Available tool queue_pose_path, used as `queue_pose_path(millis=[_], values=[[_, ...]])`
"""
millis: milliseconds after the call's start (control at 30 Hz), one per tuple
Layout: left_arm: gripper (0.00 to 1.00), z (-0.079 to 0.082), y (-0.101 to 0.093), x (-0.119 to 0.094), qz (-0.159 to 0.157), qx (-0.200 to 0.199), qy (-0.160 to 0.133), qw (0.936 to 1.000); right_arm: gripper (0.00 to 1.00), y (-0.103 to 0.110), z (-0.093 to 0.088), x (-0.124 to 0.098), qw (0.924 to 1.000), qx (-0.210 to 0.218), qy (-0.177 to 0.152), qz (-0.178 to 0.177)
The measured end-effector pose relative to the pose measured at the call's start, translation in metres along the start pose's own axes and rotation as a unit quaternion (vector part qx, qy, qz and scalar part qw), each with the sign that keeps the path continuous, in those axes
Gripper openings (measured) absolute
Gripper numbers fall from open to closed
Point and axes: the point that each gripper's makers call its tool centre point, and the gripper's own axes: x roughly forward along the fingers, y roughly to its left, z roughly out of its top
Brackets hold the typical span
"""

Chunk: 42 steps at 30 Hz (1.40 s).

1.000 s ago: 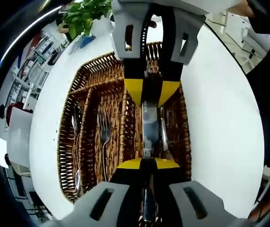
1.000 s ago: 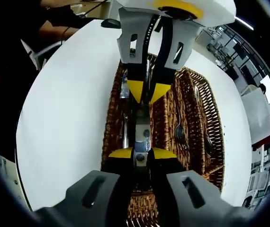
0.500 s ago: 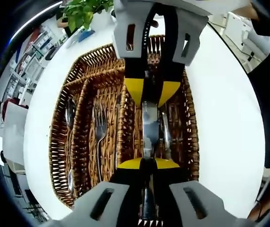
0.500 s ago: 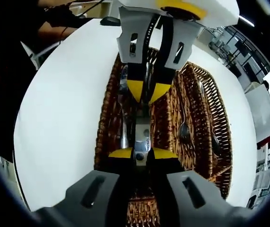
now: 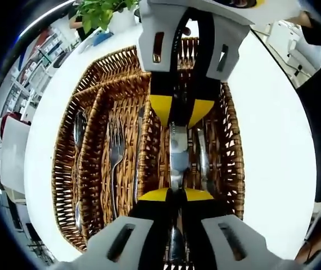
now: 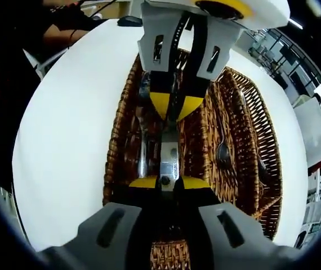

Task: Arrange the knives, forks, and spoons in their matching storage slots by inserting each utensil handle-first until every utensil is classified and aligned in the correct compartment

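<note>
A brown wicker tray w/ long slots sits on a round white table.

Left gripper view: left gripper rises from 6 o'clock, yellow-tipped jaws pinched onto one end of a table knife. The knife spans straight up toward 12 o'clock, where the right gripper comes down and clamps its other end. Knife sits over the tray's slot nearest 3 o'clock; other knives lie just beside it in that slot. Forks lie in the middle slot, spoons in the slot toward 9 o'clock. Green plant at 11 o'clock, beyond the tray.

Right gripper view: same hold seen from the opposite end; right gripper at 6 o'clock, left gripper at 12. A person's dark sleeve at 10 o'clock.
</note>
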Motion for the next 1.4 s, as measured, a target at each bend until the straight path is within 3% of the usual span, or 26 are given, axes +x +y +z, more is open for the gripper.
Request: queue_pose_path(millis=[500,700,933,1167,1300,1400], values=[[0.13,0.001,-0.005,0.001,-0.009,-0.012,-0.009,0.9999,0.12,0.003,-0.002,-0.004,0.9997,0.019,0.007,0.012],[0.16,0.000,-0.007,0.000,-0.007,-0.008,-0.015,0.9998,0.14,0.005,0.003,-0.012,0.9991,0.040,-0.015,0.006],[0.20,-0.004,-0.007,-0.003,0.000,-0.034,-0.026,0.9991,0.16,-0.003,0.009,-0.022,0.9965,0.072,-0.037,-0.022],[0.22,-0.010,-0.001,-0.015,0.033,-0.086,-0.047,0.9946,0.23,-0.009,0.014,-0.032,0.9885,0.122,-0.068,-0.058],[0.24,-0.006,0.002,-0.027,0.049,-0.108,-0.082,0.9895,0.27,-0.016,0.016,-0.038,0.9768,0.172,-0.094,-0.086],[0.25,-0.009,0.003,-0.035,0.061,-0.114,-0.094,0.9872,0.33,-0.020,0.019,-0.045,0.9714,0.184,-0.108,-0.106]])
